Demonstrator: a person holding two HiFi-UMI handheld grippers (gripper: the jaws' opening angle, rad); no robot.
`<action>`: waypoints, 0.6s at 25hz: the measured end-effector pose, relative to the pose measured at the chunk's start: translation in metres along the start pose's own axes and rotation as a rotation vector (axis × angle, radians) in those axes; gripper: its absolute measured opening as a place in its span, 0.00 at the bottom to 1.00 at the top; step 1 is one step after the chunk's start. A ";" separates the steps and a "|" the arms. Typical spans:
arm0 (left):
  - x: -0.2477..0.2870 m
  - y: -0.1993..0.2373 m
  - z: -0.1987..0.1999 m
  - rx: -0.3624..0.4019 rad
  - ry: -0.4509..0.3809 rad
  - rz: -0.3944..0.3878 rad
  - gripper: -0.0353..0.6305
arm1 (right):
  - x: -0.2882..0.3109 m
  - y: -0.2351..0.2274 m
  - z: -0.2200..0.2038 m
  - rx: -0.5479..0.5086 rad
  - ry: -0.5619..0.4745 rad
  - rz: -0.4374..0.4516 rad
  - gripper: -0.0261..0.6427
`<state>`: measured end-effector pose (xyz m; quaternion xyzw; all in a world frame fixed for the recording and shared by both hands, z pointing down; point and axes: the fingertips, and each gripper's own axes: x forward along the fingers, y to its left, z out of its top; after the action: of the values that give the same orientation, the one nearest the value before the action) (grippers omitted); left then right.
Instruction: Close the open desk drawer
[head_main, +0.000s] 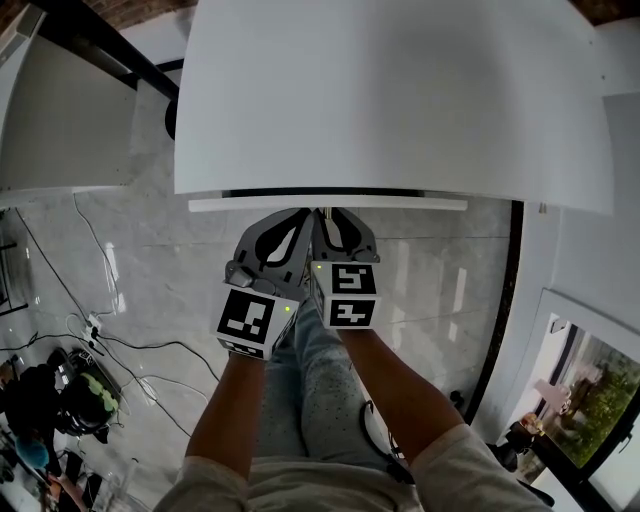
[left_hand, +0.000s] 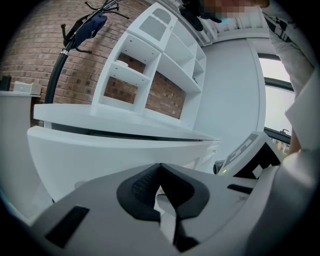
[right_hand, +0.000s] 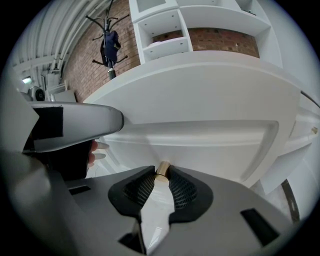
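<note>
Pale marble floor w/ loose black cables lies under a white desk top; red brick wall + white shelf unit stand behind. White desk drawer front sits right below the top, its upper edge poking slightly past the desk rim in head view. R gripper is clamped on the small brass drawer knob. L gripper is just beside it, tips pressed together, nothing btwn them; contact w/ drawer unclear.
</note>
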<state>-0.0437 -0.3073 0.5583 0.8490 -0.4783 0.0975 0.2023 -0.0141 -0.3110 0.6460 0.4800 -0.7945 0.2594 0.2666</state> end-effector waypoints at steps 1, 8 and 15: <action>0.001 0.001 0.000 -0.003 0.000 0.001 0.08 | 0.001 0.000 0.002 0.001 -0.002 0.001 0.20; 0.010 0.007 0.005 -0.005 -0.001 0.002 0.08 | 0.009 -0.002 0.014 0.015 -0.018 0.008 0.20; 0.020 0.014 0.015 -0.019 -0.044 -0.001 0.08 | 0.018 -0.006 0.016 0.005 -0.003 -0.002 0.20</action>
<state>-0.0461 -0.3353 0.5558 0.8491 -0.4833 0.0744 0.1999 -0.0186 -0.3349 0.6474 0.4817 -0.7939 0.2602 0.2645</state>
